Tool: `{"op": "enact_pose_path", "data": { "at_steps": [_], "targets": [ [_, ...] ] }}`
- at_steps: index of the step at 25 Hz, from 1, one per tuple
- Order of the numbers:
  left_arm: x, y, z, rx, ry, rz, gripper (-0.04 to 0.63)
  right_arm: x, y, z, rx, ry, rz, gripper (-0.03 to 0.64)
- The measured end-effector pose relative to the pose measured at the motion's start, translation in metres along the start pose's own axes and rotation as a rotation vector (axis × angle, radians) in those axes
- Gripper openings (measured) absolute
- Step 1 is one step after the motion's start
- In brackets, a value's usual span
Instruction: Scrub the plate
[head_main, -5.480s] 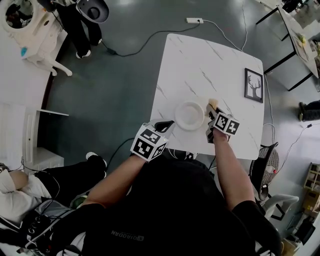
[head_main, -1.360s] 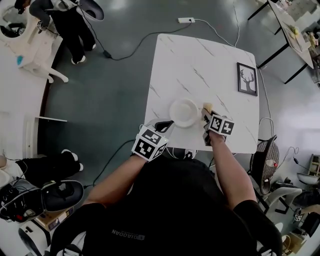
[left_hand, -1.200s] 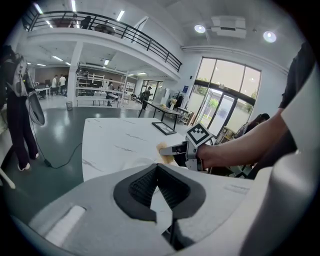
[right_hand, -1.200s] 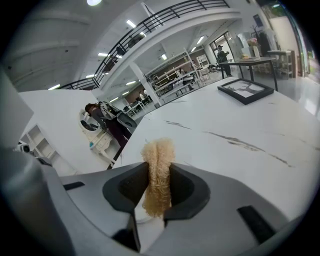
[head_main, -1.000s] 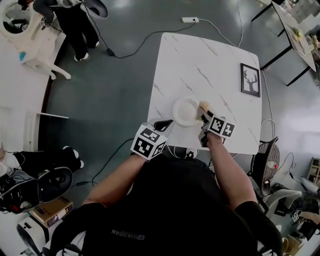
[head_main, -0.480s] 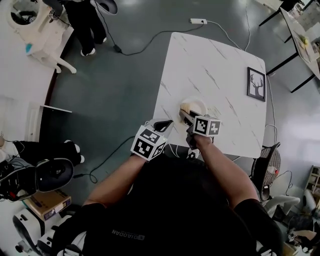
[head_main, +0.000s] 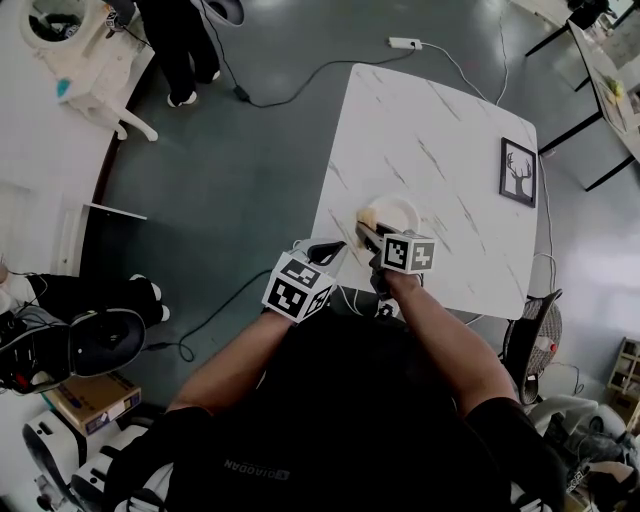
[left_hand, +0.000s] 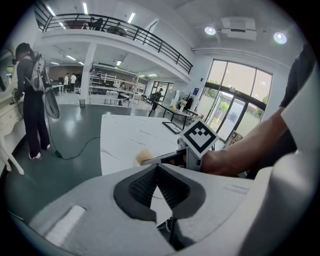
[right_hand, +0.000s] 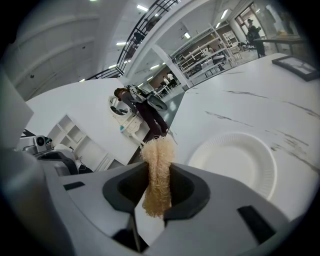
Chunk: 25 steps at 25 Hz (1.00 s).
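A white paper plate (head_main: 400, 212) sits near the front edge of the white marble table (head_main: 440, 120). My right gripper (head_main: 366, 228) is shut on a tan loofah scrubber (head_main: 366, 216), held at the plate's near-left rim. In the right gripper view the scrubber (right_hand: 157, 170) sticks up between the jaws of my right gripper (right_hand: 157, 189), with the plate (right_hand: 235, 160) just to its right. My left gripper (head_main: 330, 248) hovers off the table's front-left corner, apart from the plate. It is shut on nothing (left_hand: 157, 172) and looks toward the scrubber (left_hand: 144, 157).
A framed deer picture (head_main: 518, 172) lies at the table's right edge. A power strip (head_main: 405, 43) with a cable lies on the floor beyond the table. A person (head_main: 180, 40) stands at the upper left, by white furniture (head_main: 75, 70). A fan (head_main: 530, 325) stands right of the table.
My right gripper has carried the scrubber from the plate's right side across to its left rim. The left gripper has stayed where it was.
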<state>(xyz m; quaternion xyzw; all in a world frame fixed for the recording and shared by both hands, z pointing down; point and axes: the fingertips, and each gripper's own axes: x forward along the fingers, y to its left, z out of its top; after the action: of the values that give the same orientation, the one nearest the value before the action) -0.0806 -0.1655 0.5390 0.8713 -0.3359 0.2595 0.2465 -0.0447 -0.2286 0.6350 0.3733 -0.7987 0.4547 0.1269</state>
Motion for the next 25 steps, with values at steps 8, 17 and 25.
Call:
{"op": "enact_pose_path", "data": {
  "at_steps": [8, 17, 25],
  "targets": [
    [0.005, -0.002, 0.002, 0.010, 0.003, -0.019, -0.002, -0.006, -0.016, -0.011, 0.012, 0.024, -0.040, 0.107],
    [0.017, -0.010, 0.010, 0.026, 0.015, -0.048, 0.000, -0.026, -0.040, -0.009, 0.032, 0.008, -0.092, 0.107],
    [0.029, -0.021, 0.013, 0.052, 0.023, -0.081, 0.000, -0.047, -0.065, -0.014, 0.056, -0.009, -0.151, 0.107]
  ]
}}
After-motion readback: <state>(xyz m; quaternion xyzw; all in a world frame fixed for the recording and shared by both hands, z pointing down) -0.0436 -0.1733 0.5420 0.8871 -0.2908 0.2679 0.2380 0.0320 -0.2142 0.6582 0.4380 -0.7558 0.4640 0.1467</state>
